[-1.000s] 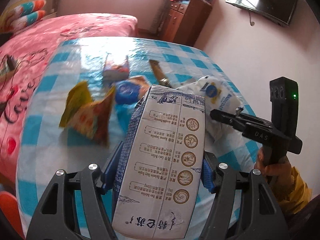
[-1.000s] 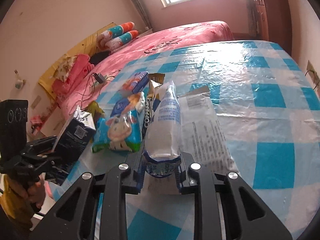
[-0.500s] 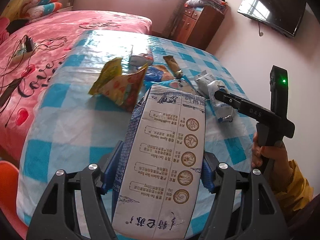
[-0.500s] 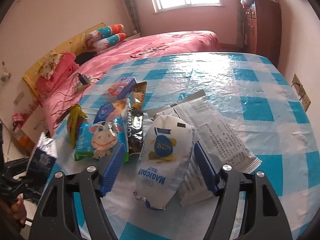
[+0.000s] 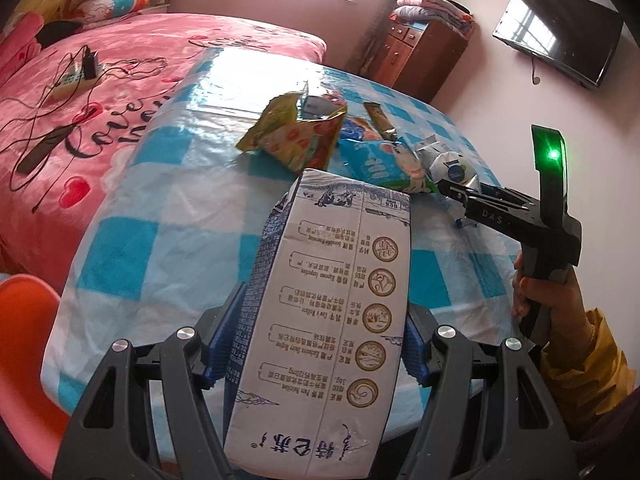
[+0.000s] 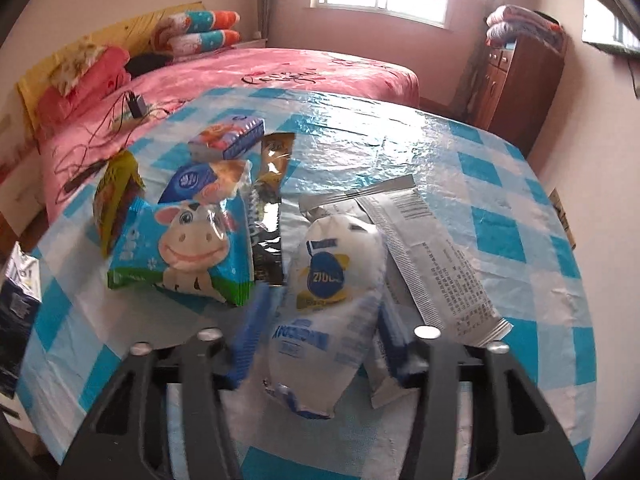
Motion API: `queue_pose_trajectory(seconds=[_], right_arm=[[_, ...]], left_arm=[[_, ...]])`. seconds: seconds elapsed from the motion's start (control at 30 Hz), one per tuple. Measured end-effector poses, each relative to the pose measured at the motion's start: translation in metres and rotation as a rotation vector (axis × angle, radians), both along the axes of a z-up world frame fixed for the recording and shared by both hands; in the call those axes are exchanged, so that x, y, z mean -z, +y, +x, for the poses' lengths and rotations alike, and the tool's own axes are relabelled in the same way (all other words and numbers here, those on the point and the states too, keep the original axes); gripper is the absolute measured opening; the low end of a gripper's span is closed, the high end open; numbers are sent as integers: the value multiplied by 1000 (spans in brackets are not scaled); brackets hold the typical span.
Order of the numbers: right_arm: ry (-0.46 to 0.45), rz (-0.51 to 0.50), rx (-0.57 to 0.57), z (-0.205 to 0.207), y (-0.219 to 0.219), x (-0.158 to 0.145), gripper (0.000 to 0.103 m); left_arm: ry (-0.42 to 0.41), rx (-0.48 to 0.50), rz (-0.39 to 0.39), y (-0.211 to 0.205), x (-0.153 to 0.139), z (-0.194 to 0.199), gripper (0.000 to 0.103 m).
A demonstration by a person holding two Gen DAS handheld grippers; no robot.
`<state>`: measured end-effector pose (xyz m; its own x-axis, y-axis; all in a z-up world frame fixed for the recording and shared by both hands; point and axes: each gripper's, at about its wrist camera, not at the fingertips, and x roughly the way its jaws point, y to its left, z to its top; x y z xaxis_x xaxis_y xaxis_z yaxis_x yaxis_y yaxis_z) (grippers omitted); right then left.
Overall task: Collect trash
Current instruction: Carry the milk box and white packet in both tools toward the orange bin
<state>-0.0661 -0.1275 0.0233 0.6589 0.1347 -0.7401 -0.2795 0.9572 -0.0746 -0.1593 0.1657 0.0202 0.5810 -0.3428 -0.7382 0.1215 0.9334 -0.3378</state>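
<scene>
White and blue, the milk carton (image 5: 324,320) sits clamped between the blue pads of the left gripper (image 5: 316,344), held above the checked tablecloth (image 5: 168,216). The right gripper (image 6: 320,344) is closing its jaws around a white snack pouch (image 6: 328,292) lying on the table, its pads just beside the pouch's sides. Near it lie a cow-print wrapper (image 6: 188,256) and a silver sachet (image 6: 432,264).

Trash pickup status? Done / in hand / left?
Done: nothing visibly binned; no bin in view.
In hand: left gripper clamps a milk carton; right gripper is closing around a white pouch.
Left on the table: cow wrapper, dark wrapper, silver wrapper, yellow bag.
</scene>
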Motion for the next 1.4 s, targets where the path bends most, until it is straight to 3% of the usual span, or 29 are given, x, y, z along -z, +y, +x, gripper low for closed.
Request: queue_pose_trajectory(seconds=[0.13,0.37,0.6,0.8,1.07,1.4], right_arm=[[8,38,-2,-2,-5,0,38],[38,174,13,-7,-21,-11,23],[18,179,-6,-20,-13,-20,22],[4,247,-61,-32,5,-44,22],[85,401,-272,-44,80,-70,22],[281,474,-606,-64,237,-67,22]], left_arm=[[2,-18,-5,9,3,-7,68],[-17,-37,-30,24,2,-14,68],[-28,-55,-41,34,5,-21,68],[-45,-89,-57,50,4,-29,68],[-80,-191,-55,87,-3,-50,68],[-75,-435,-22,164,5,-88,68]])
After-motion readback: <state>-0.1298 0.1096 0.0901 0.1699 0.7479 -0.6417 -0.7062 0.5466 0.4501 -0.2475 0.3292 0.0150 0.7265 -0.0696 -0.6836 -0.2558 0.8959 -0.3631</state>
